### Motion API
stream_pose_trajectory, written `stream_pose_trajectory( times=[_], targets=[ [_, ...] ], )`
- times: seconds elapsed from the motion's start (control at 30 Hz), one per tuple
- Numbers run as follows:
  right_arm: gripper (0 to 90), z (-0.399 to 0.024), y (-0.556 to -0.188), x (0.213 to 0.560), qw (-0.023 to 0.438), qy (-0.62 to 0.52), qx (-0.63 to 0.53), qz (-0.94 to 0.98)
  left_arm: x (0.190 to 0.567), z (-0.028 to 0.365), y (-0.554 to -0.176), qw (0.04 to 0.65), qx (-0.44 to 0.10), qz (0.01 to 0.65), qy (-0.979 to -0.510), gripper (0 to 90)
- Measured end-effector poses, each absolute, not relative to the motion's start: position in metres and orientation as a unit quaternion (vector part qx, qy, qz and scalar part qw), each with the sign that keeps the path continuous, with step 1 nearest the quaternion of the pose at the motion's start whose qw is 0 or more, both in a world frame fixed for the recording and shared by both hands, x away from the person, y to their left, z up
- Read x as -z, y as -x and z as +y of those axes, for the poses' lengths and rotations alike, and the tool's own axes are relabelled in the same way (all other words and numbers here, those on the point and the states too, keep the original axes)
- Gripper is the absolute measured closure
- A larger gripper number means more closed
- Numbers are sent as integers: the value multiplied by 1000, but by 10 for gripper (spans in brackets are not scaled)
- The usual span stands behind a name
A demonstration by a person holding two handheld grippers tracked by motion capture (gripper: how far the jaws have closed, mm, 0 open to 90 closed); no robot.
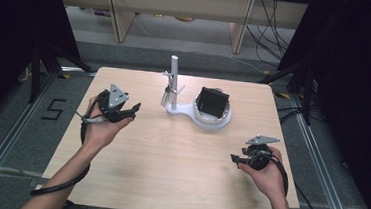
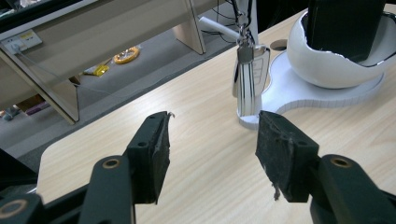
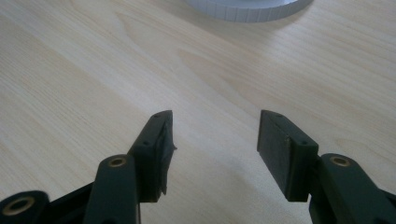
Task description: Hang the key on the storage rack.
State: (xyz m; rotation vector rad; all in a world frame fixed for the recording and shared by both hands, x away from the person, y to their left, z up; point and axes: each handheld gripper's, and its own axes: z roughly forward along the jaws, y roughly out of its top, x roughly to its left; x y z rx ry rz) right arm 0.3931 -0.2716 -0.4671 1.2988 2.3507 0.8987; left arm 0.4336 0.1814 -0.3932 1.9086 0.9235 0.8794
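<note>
- My left gripper (image 2: pixel 212 144) is spread wide, holding nothing, aimed at the key fob (image 2: pixel 251 74) hanging on the white stand (image 1: pixel 174 78)
- My right gripper (image 3: pixel 215 149) gapes wide over bare table (image 3: pixel 93 70)

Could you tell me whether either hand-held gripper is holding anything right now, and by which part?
Nothing is held: the left hand-held gripper and the right hand-held gripper both stand open and empty above the table.
</note>
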Motion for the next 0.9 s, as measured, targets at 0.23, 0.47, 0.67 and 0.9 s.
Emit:
stream_pose_trajectory(
  times=[0.23,0.47,0.67,0.9],
  targets=[
    [466,-270,-393,469,152,-451,-311,823,396,194,-421,421,-336,376,-754,423],
    [466,-270,-392,470,147,-457,-311,820,405,205,-402,421,-334,386,-750,387],
    [467,-269,-392,473,156,-457,-316,816,417,213,-384,434,-334,390,-741,374],
    [467,-269,-393,473,149,-455,-314,820,435,216,-370,451,-332,397,-727,364]
  ],
)
